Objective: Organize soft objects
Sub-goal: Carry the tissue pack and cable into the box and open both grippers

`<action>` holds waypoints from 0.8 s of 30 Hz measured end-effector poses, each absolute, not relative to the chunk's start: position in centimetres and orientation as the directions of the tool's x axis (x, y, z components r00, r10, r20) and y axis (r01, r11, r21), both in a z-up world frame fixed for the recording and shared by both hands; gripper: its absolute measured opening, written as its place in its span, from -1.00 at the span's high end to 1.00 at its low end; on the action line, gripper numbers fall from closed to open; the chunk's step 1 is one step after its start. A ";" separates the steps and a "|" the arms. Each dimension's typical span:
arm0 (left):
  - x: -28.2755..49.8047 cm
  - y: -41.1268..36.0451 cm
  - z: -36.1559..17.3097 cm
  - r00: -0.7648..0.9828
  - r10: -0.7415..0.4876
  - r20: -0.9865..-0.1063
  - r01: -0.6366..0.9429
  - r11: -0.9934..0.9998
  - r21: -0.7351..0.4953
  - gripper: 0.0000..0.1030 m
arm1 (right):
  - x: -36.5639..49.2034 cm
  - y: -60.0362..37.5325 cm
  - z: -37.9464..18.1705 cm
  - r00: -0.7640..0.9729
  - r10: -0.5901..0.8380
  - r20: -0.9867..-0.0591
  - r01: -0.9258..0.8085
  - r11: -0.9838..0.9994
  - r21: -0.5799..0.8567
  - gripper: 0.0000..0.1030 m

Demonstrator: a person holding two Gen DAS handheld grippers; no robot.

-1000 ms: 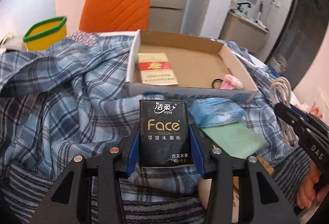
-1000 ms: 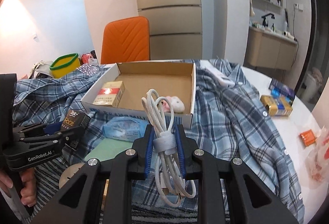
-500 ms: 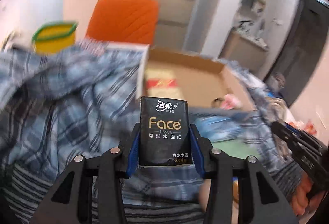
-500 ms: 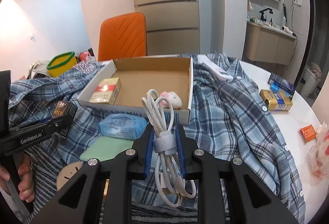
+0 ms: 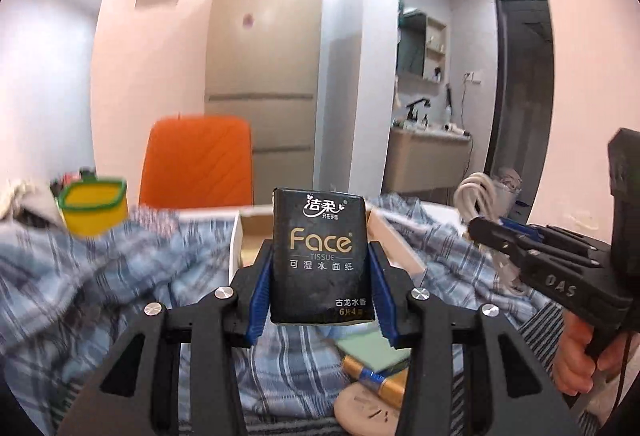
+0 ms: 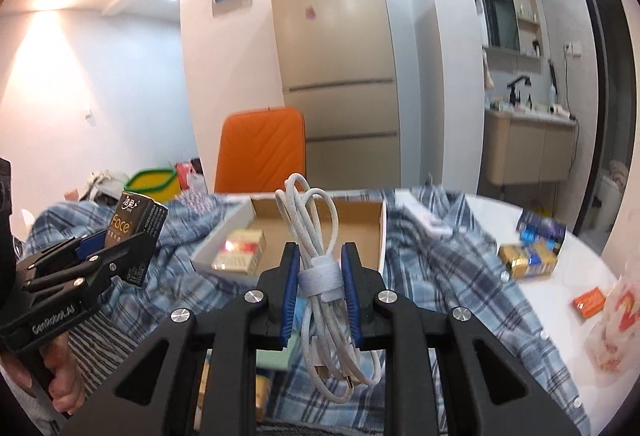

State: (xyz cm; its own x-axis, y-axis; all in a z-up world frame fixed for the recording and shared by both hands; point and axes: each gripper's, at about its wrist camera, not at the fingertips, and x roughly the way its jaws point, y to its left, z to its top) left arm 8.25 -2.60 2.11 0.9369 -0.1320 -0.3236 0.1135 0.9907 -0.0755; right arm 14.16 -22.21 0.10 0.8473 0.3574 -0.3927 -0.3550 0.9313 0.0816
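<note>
L gripper point(image 5: 320, 272): jaws clamped on tissue pack point(image 5: 320, 256), held upright above shirt point(image 5: 100, 276), just before box point(image 6: 316, 232). Pack judged light, squashy; gripped mid-sides. R gripper point(image 6: 319, 284): clamped on cable point(image 6: 316, 236) at strap; floppy, light, loops hang loose.

You have a black tissue pack point(image 5: 320, 256) marked "Face" in gold, upright and raised above the plaid shirt point(image 5: 100, 276), pinched at both sides between blue pads. Your other item is a white cable point(image 6: 320, 256), coiled into long loops and bound at the middle by a pale strap, standing upright with its plug ends hanging below. Beyond both sits the open cardboard box point(image 6: 382, 236), shallow, resting on the shirt, with a red-and-gold packet point(image 6: 240, 250) lying flat inside.
</note>
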 end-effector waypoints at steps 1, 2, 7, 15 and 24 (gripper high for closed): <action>8.1 -2.7 2.8 0.942 -0.136 -0.307 0.119 0.990 -0.073 0.16 | 14.1 -22.1 0.8 0.853 0.356 -0.382 -0.355 0.932 0.075 0.56; 8.1 -2.8 3.6 0.948 -0.138 -0.288 0.123 0.990 -0.070 0.16 | 14.0 -22.0 1.3 0.856 0.359 -0.373 -0.358 0.931 0.075 0.56; 9.0 -2.7 7.6 0.972 -0.127 -0.196 0.117 0.991 -0.059 0.16 | 14.3 -21.1 5.2 0.886 0.355 -0.299 -0.357 0.933 0.051 0.55; 13.1 -1.8 8.9 0.986 -0.116 -0.120 0.107 0.991 -0.077 0.16 | 18.6 -19.8 8.3 0.921 0.324 -0.214 -0.314 0.946 0.080 0.55; 17.1 -0.9 4.1 0.967 -0.144 -0.212 0.123 0.986 -0.109 0.16 | 23.9 -19.4 3.4 0.917 0.290 -0.273 -0.275 0.957 0.092 0.55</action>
State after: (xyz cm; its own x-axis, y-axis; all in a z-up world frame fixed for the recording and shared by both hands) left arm 17.07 -0.92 4.09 0.9667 -0.1440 -0.2118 0.1231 0.9864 -0.1091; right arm 23.92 -19.39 3.38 0.9173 0.2901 -0.2729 -0.2753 0.9569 0.0921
